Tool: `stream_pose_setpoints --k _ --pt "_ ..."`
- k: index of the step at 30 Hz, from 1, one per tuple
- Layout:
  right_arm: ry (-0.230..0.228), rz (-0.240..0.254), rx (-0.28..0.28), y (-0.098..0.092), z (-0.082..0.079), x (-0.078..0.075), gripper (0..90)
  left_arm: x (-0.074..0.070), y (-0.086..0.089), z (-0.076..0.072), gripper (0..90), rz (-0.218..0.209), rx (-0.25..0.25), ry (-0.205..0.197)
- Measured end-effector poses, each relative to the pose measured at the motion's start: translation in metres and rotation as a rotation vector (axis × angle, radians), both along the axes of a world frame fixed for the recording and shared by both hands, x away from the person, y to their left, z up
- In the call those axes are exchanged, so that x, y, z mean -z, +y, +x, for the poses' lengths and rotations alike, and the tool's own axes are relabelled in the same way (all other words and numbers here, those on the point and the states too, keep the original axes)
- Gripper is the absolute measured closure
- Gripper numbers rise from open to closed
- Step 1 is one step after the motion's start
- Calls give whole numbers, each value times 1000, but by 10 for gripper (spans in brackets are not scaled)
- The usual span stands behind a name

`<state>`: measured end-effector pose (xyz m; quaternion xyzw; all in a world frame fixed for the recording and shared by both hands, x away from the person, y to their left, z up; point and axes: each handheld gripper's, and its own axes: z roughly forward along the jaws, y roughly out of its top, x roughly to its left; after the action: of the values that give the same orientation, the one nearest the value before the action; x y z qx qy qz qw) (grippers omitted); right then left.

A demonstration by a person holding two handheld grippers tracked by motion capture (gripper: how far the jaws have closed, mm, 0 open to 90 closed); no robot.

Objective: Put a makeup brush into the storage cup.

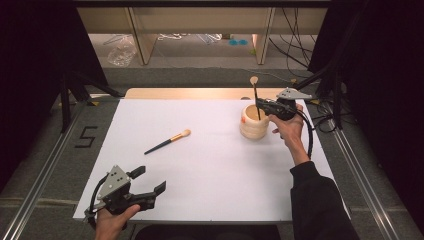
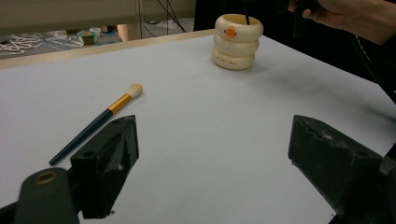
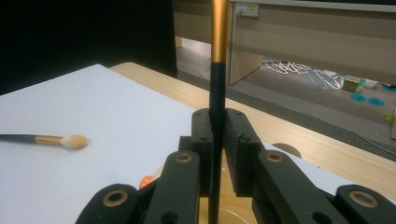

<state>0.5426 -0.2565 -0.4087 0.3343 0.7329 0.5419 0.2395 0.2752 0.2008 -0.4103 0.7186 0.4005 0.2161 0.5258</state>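
Nearest to us, our left tongs (image 1: 150,181) rest at the front edge of the bench (image 1: 210,165), jaws spread wide with nothing between them. Ahead of those tongs and a little to their left lies one brush (image 1: 168,141) flat on the white sheet, bristles pointing away.

Farther off, our right tongs (image 1: 260,103) are clamped on a second brush (image 1: 255,97), held upright with its bristles at the top and its lower end inside the cream holder (image 1: 254,122) directly under the jaws. To finish this step well, we should keep the handle vertical, lower until the end seems to touch bottom, though the cup's inside is hard to see, then part the jaws gently so the holder does not tip.

Our count: two brushes, one holder, two tongs.
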Motion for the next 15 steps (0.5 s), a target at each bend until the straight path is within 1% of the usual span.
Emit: stream_pose_setpoints --k 2,4,5,7,11,12,13,15 --pt "1 -7 8 0 0 0 835 0 0 0 157 0 0 1" --pt "-1 -2 8 0 0 1 835 0 0 0 157 0 0 0" --pt "13 1 9 0 -1 1 835 0 0 0 157 0 0 -1" --pt "2 0 3 0 0 2 835 0 0 0 157 0 0 0" --pt "18 -14 6 1 0 3 835 0 0 0 157 0 0 0" --pt "12 -5 2 1 1 4 835 0 0 0 157 0 0 0" --pt "12 -8 4 1 1 4 835 0 0 0 157 0 0 0" --pt "32 -15 5 1 0 4 835 0 0 0 157 0 0 0"
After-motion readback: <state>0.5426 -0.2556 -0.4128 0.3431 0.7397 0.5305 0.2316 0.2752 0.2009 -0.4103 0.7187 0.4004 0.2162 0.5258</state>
